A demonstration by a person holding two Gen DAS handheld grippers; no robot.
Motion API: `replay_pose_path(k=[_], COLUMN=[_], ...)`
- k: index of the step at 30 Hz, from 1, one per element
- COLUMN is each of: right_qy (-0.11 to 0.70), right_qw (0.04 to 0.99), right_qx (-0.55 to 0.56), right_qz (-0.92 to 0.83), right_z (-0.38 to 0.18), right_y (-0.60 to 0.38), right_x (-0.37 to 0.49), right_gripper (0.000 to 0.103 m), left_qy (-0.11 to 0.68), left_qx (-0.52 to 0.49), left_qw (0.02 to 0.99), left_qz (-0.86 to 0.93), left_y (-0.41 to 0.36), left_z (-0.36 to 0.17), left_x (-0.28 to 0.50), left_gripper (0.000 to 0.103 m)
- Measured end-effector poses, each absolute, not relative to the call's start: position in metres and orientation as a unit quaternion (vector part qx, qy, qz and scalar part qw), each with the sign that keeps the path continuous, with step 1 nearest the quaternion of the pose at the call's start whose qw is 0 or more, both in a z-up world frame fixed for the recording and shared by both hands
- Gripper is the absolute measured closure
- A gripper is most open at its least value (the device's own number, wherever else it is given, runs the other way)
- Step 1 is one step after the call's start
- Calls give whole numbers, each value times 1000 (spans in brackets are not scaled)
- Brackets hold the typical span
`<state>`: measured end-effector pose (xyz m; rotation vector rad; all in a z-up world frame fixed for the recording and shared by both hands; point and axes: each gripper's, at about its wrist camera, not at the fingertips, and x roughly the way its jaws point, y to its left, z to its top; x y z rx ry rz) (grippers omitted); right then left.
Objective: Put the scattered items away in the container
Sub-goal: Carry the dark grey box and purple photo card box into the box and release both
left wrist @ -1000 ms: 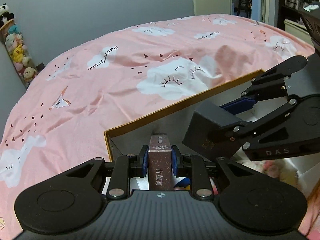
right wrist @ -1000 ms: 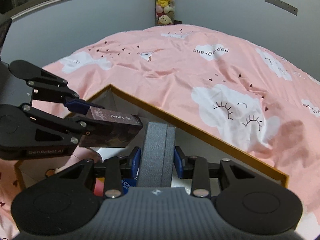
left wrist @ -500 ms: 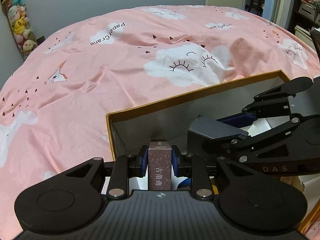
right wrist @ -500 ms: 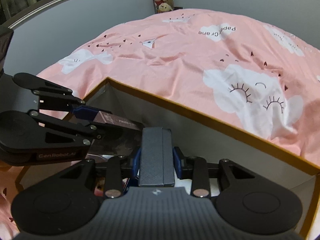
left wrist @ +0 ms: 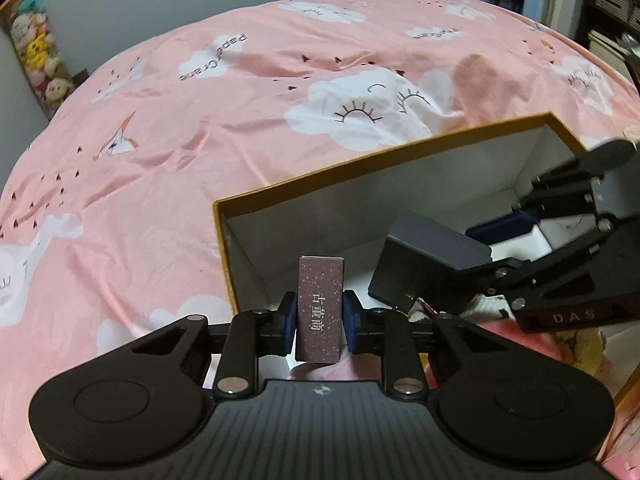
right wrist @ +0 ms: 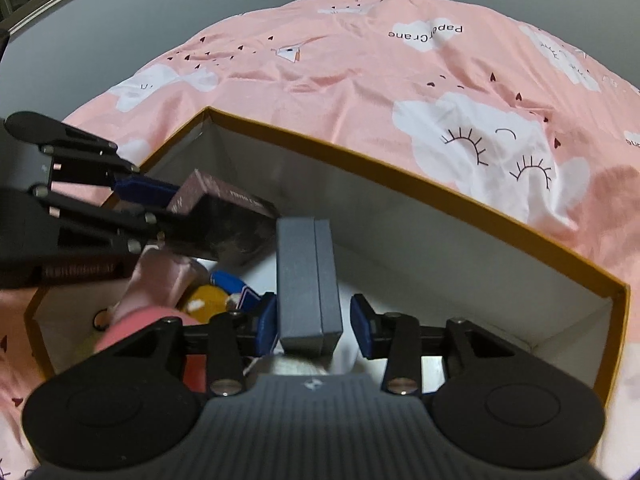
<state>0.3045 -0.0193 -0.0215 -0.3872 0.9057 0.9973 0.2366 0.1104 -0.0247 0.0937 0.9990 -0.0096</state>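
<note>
maroon box [left wrist: 319, 309], grey box [right wrist: 309, 285], inside orange-rimmed container [left wrist: 384, 157]

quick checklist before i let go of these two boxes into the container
1. left gripper hold on the maroon box: ok, both pads press its sides.
2. Maroon box over the container: ok, inside the orange rim near a corner.
3. right gripper hold on the grey box: not ok, a gap shows at one pad.
4. Grey box over the container: ok, white floor lies beyond it.
5. Landing spots free: cannot tell, soft toys lie below and the grippers hide the rest.
6. Gap between the two boxes: cannot tell, their corners look very close.
</note>
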Motion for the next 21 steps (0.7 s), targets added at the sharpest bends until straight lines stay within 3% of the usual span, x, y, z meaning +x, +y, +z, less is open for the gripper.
replay_pose_path(k=[12, 21], right_qy=[373, 385], right_qw=[767, 761], right_qx=[-186, -142], right_qz=[488, 503], right_z=[-19, -23], right_y=[5, 12], right_x=[299, 302], right_gripper=[67, 65], left_qy=[546, 534], left_qx=[-66, -99], left_qw=[834, 838], left_qz=[38, 47], left_y=[135, 142], left_z=[-16, -13], left_x=[266, 265], left_gripper=[76, 75])
